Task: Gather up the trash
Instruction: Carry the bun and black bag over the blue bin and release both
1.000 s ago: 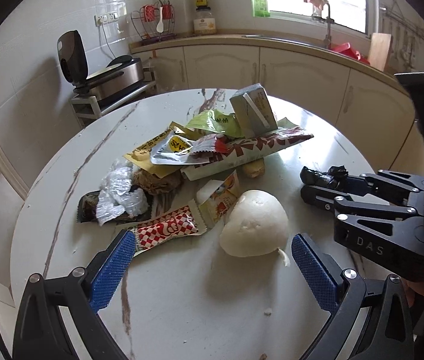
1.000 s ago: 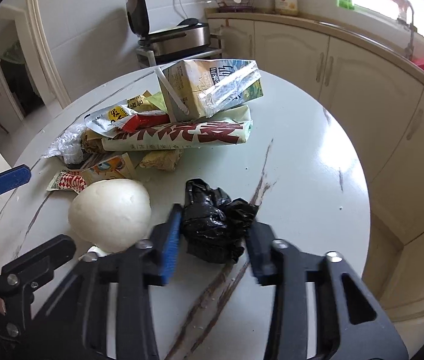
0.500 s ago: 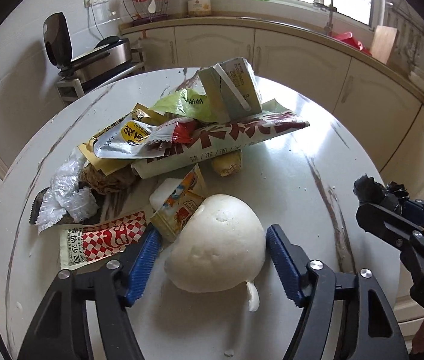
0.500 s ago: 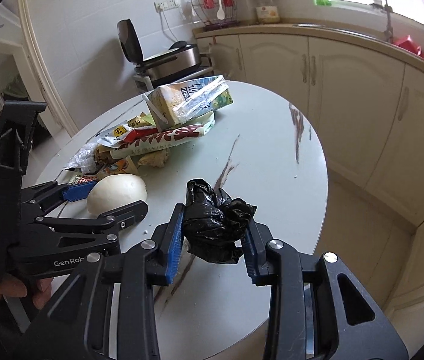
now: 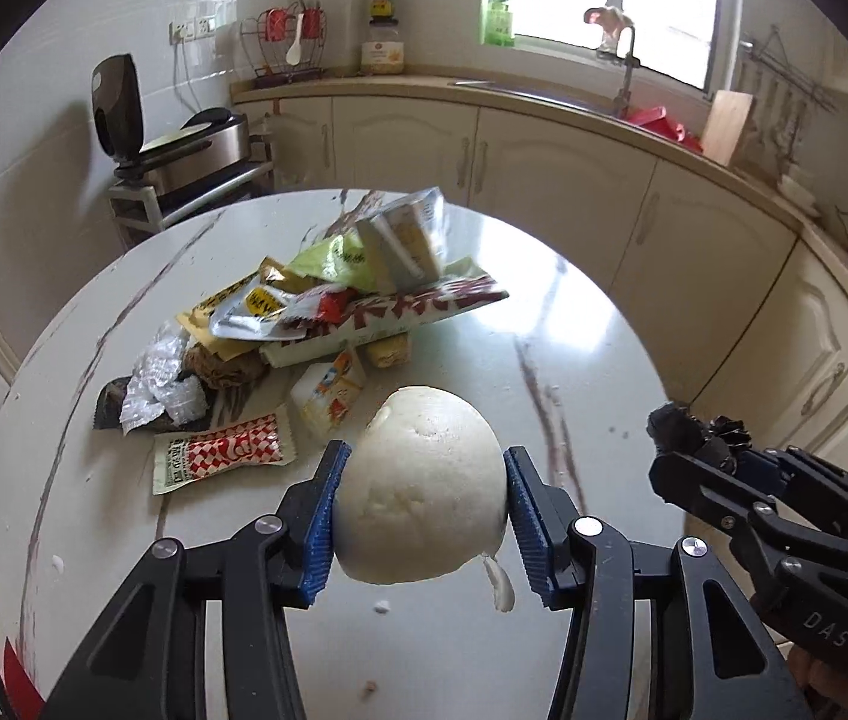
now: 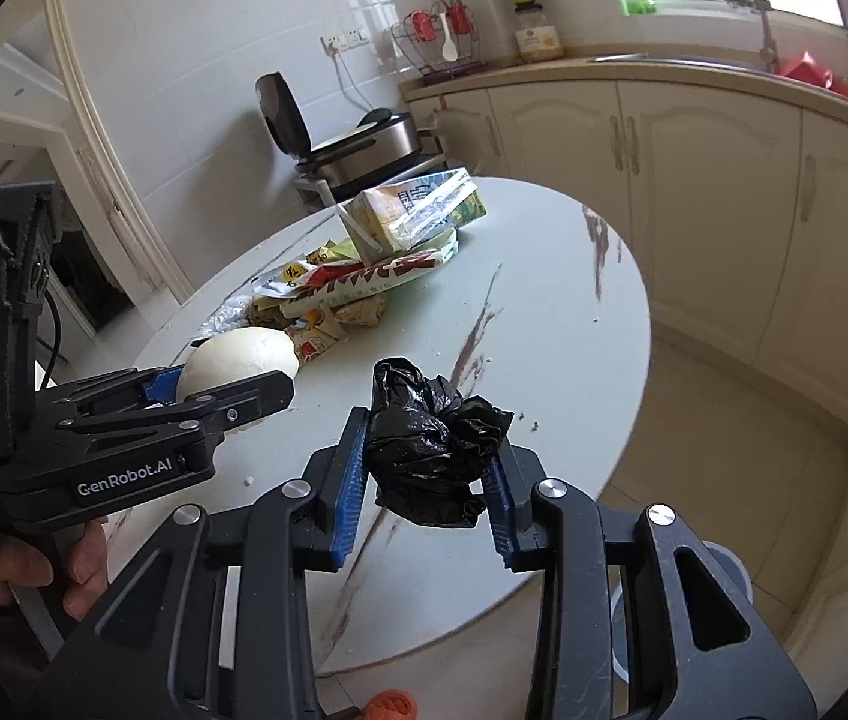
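My left gripper (image 5: pixel 421 516) is shut on a white steamed bun (image 5: pixel 421 489) and holds it just above the round white table (image 5: pixel 574 330). The bun also shows in the right wrist view (image 6: pixel 238 357). My right gripper (image 6: pixel 427 474) is shut on a crumpled black plastic bag (image 6: pixel 433 450) and holds it above the table's near edge; it shows in the left wrist view (image 5: pixel 694 438) at the right. A pile of wrappers (image 5: pixel 328 306) with a drink carton (image 5: pixel 406 240) on top lies on the table beyond the bun.
A red-checked sachet (image 5: pixel 223 450) and crumpled foil (image 5: pixel 160 384) lie left of the bun. Cream cabinets (image 5: pixel 544 162) and a counter curve behind the table. An appliance (image 5: pixel 184 144) stands on a rack at the back left. Tiled floor (image 6: pixel 742 438) lies right of the table.
My left gripper moved forward around the bun, closed on it and lifted it slightly. My right gripper, still holding the black bag, rose and drew back toward the table's edge.
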The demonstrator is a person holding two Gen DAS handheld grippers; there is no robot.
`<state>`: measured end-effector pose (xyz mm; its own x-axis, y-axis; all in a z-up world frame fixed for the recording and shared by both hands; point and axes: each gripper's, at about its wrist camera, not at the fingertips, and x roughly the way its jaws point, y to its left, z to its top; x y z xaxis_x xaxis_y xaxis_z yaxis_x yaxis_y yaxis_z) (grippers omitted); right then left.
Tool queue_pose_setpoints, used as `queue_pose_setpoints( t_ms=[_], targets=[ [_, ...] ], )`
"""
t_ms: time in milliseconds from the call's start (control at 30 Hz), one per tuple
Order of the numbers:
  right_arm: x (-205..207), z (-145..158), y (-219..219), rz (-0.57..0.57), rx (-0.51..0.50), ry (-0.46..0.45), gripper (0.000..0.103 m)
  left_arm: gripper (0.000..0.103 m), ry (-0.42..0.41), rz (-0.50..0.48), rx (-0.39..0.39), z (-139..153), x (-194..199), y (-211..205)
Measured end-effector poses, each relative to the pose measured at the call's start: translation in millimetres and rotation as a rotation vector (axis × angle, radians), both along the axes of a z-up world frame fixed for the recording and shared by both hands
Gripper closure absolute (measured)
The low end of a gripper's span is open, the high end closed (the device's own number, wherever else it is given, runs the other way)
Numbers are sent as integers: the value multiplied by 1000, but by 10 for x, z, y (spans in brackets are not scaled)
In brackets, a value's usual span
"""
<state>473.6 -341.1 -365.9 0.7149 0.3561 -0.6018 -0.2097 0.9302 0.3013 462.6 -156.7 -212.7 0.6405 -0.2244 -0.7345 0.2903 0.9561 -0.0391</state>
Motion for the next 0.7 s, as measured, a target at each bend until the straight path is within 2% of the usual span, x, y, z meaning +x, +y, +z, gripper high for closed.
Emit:
queue_pose_setpoints(
  t_ms=[133, 233, 367, 500, 533, 600, 700],
  targets=[
    [-269, 94, -335, -83, 7, -29, 70, 56, -27, -83, 7, 144, -238, -338],
    [-482, 89, -681, -174, 4, -30, 69, 56, -28, -158, 18, 139, -388, -660],
    [-699, -96, -1147, -292, 4, 10, 67, 56, 1, -258, 40, -1, -512, -1131],
    [-775, -397, -1550, -378, 48, 61, 65, 56, 44, -342, 63, -243, -519, -1553],
    [-785, -473, -1628, -395, 54, 71, 61, 56, 57, -358, 71, -310, -498, -1655],
    [-776, -635, -1790, -433, 62, 94, 31, 55, 84, -385, 88, -467, -464, -1840],
    [-794, -845, -2012, -480, 77, 133, 31, 56, 131, -416, 108, -719, -356, -2054]
  ],
)
